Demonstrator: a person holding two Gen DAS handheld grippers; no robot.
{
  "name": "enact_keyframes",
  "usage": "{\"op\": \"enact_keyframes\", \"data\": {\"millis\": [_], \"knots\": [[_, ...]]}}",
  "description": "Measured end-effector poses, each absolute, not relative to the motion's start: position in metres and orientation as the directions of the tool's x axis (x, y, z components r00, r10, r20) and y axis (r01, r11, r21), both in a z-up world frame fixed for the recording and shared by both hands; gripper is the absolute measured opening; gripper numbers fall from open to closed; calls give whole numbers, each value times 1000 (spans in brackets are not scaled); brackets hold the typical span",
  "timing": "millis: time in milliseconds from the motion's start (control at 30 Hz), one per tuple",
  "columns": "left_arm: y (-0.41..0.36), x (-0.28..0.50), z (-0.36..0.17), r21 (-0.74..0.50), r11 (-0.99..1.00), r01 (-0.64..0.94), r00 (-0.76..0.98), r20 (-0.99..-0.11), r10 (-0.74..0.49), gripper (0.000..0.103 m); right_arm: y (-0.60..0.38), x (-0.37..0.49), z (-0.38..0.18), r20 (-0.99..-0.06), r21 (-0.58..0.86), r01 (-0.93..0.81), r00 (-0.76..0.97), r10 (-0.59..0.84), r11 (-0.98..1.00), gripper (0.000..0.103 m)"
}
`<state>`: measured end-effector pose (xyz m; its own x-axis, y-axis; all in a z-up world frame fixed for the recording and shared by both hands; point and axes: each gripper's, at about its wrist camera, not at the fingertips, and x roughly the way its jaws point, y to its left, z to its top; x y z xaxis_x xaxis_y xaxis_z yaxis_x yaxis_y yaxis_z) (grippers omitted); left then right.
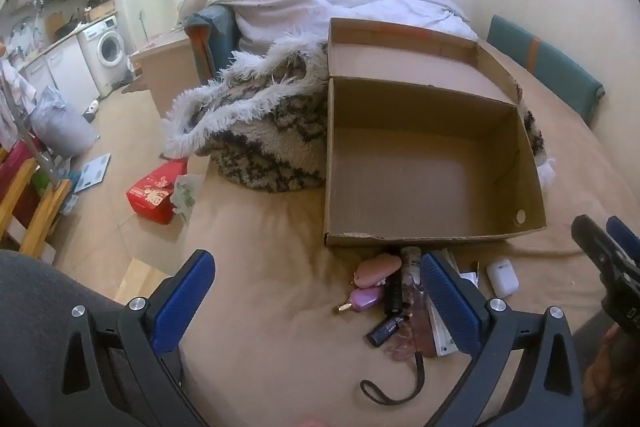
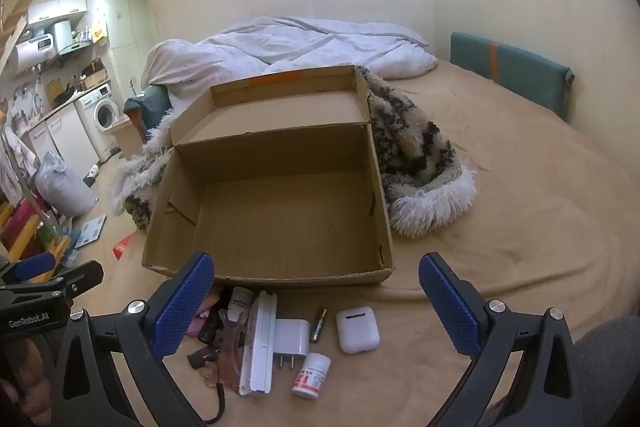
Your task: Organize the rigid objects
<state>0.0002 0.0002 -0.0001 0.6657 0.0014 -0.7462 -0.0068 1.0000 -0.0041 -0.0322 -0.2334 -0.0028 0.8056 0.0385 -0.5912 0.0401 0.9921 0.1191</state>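
An open, empty cardboard box [image 1: 432, 239] [image 2: 264, 273] sits on a tan bed cover. In front of it lies a pile of small items: a white earbud case [image 2: 357, 329] [image 1: 502, 277], a white pill bottle [image 2: 312, 375], a white charger plug [image 2: 291, 342], a battery [image 2: 319, 325], a long white box [image 2: 258, 343], a pink pouch [image 1: 378, 269], a purple bottle [image 1: 362, 299] and a black tube [image 1: 386, 330]. My left gripper [image 1: 316, 301] is open and empty above the pile's left side. My right gripper [image 2: 316, 307] is open and empty above the pile.
A shaggy black-and-white blanket [image 1: 264, 131] [image 2: 416, 155] lies behind the box, and a white duvet [image 2: 280, 47] beyond it. A teal cushion [image 2: 510, 75] leans on the wall. Left of the bed are a red packet [image 1: 156, 193] on the floor and a washing machine [image 1: 106, 49].
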Motion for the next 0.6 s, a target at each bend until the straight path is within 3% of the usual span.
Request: {"op": "enact_keyframes", "data": {"millis": [600], "knots": [[2, -2, -1, 12, 1000, -10, 668, -744, 16, 102, -232, -33, -4, -597, 121, 40, 801, 41, 992, 103]]}}
